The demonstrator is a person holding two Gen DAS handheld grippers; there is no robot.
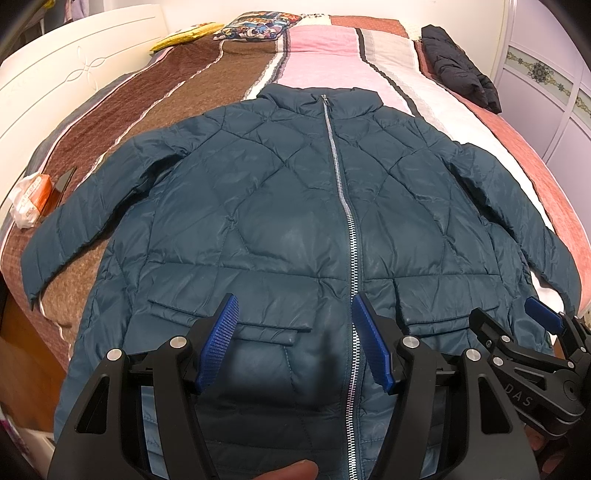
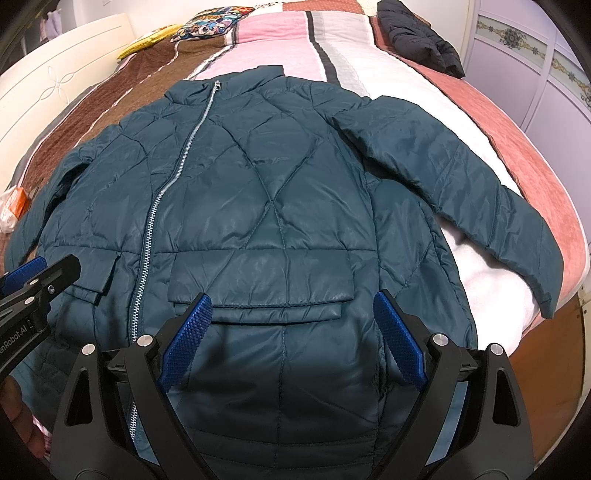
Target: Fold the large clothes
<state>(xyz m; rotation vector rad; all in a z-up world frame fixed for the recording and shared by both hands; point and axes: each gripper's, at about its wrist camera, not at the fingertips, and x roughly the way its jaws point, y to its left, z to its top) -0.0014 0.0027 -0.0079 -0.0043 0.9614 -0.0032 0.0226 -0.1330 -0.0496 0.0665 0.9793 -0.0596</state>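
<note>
Both grippers tilt steeply down over the hem end of a teal quilted jacket [image 1: 280, 206] that lies flat, front up and zipped, on the bed [image 1: 325, 48], collar toward 12 o'clock and both sleeves spread out to the sides.

Left gripper [image 1: 295, 345]: jaws wide, nothing between the 2 blue pads, which hang above the jacket's lower front just at the zipper [image 1: 341, 192] and the left pocket flap [image 1: 236, 314]. Whether the pads touch the fabric cannot be told.

Right gripper [image 2: 291, 339]: jaws wide and empty, poised over the right pocket flap [image 2: 258, 291]. In the left wrist view this gripper enters at 4 o'clock, just beside its partner.

Hidden or unclear: the jacket's hem is covered by both gripper bodies. A fingertip [image 1: 291, 470] shows at 6 o'clock in the left wrist view; the rest of the hand is cut off. A dark garment [image 1: 458, 66] lies bunched at 1 o'clock near the far edge of the bed, its form unreadable. A patterned cushion [image 1: 255, 27] and a yellow item [image 1: 184, 35] sit at 11 o'clock. An orange-and-white packet [image 1: 31, 195] lies at 9 o'clock, its print too blurred to read.
</note>
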